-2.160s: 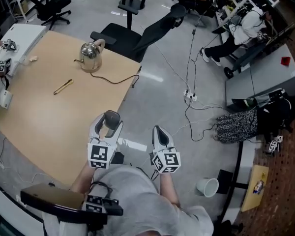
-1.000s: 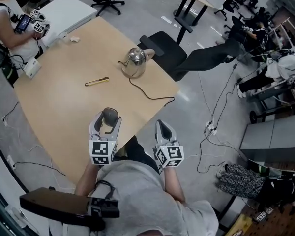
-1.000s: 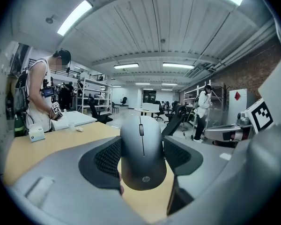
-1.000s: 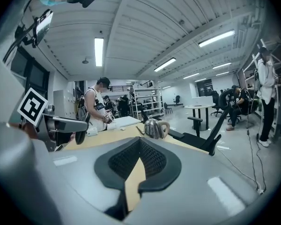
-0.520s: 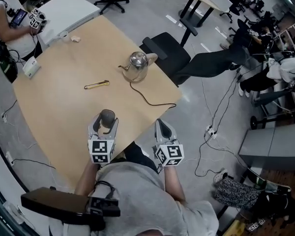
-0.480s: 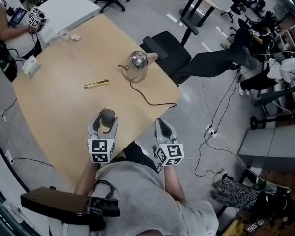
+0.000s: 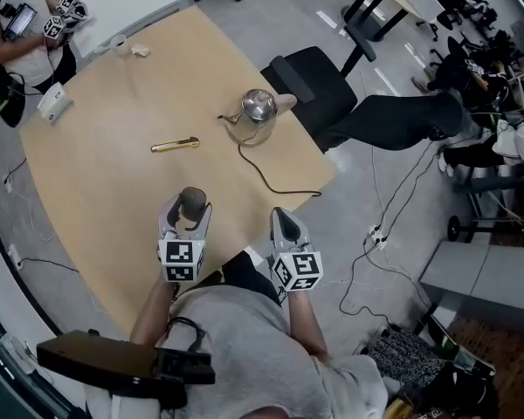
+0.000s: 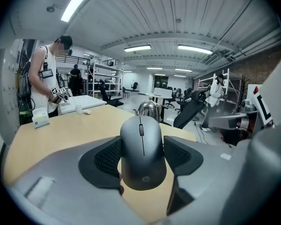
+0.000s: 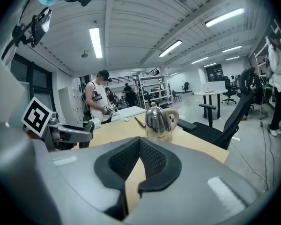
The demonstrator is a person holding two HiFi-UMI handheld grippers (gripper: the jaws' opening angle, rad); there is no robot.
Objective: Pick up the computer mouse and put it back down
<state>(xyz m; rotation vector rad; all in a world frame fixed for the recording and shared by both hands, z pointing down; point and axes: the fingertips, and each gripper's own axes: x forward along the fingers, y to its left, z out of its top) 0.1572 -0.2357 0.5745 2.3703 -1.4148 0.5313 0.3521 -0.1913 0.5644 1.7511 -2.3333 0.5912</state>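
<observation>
My left gripper (image 7: 189, 209) is shut on a dark grey computer mouse (image 8: 141, 152), which it holds above the near edge of the wooden table (image 7: 105, 173). In the left gripper view the mouse sits squeezed between both black pads (image 8: 107, 157), its scroll wheel facing up. From the head view the mouse (image 7: 190, 203) shows as a dark oval at the jaw tips. My right gripper (image 7: 283, 225) is shut with nothing in it, its pads (image 9: 126, 162) touching, and it hangs just off the table's near corner.
A steel kettle (image 7: 257, 113) with a black cord (image 7: 271, 175) stands mid-table, and a small yellow tool (image 7: 175, 145) lies to its left. A person (image 7: 13, 33) stands at the far left end by a white box (image 7: 52, 103). A black office chair (image 7: 332, 94) sits beyond the table.
The view has swung so the table now fills more of the frame and lies under the left gripper. Both grippers keep their pose, the left still holding the mouse.
</observation>
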